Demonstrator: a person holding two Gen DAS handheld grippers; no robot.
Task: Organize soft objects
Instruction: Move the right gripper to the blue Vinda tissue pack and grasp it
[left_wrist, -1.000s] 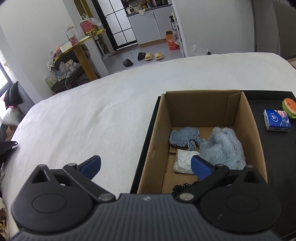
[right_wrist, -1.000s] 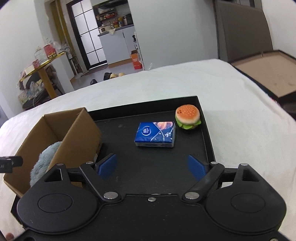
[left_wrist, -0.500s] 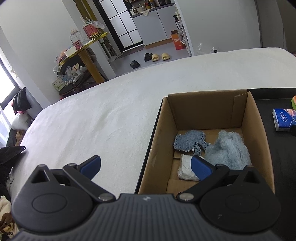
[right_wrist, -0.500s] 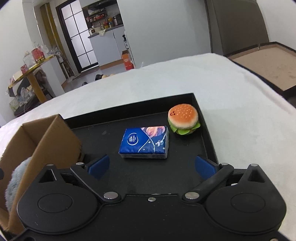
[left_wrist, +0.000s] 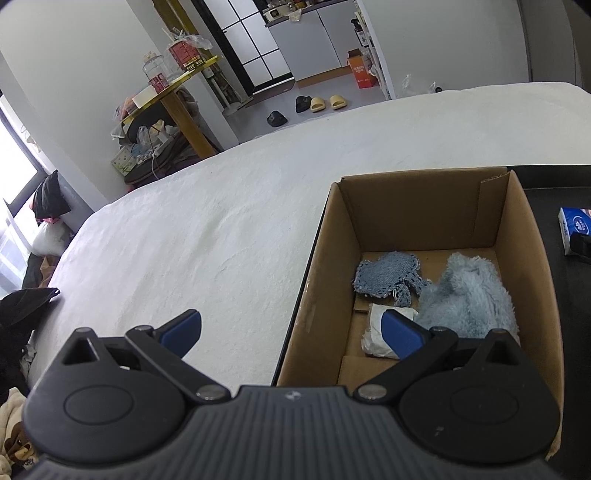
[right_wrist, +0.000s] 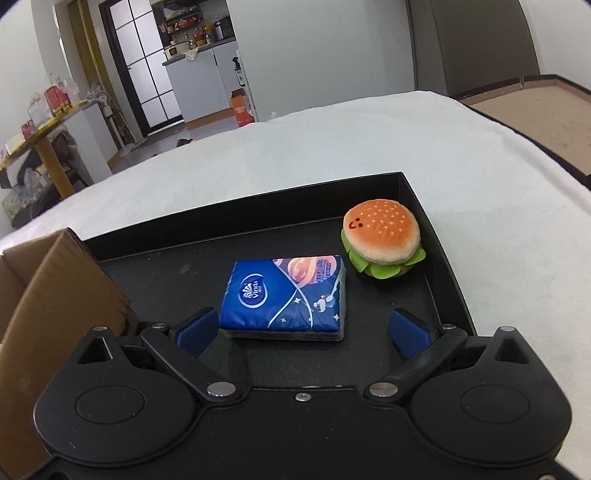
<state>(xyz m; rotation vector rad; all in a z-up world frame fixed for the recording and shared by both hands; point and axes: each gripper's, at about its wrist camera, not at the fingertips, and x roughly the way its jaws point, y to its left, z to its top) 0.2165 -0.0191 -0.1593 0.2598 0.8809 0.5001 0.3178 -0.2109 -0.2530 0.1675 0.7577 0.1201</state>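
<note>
A cardboard box (left_wrist: 517, 236) stands on a black tray (right_wrist: 436, 236). In it lie a denim patch (left_wrist: 386, 273), a fluffy light-blue cloth (left_wrist: 467, 295) and a white wad (left_wrist: 376, 330). My left gripper (left_wrist: 291, 330) is open and empty, above the box's near left wall. On the tray to the right lie a blue tissue pack (right_wrist: 288, 295) and a plush burger (right_wrist: 382, 238). My right gripper (right_wrist: 303, 332) is open, low over the tray, with the pack's near edge between its fingertips. The pack's edge also shows in the left wrist view (left_wrist: 572, 229).
The tray sits on a white bed cover (left_wrist: 221, 229). The box's wall (right_wrist: 62, 295) stands just left of my right gripper. Beyond the bed are a cluttered yellow table (left_wrist: 173, 88), slippers on the floor (left_wrist: 325, 103) and a kitchen doorway.
My right gripper has moved forward and down toward the tissue pack, which now lies between its fingertips. My left gripper has drifted slightly back and left over the box.
</note>
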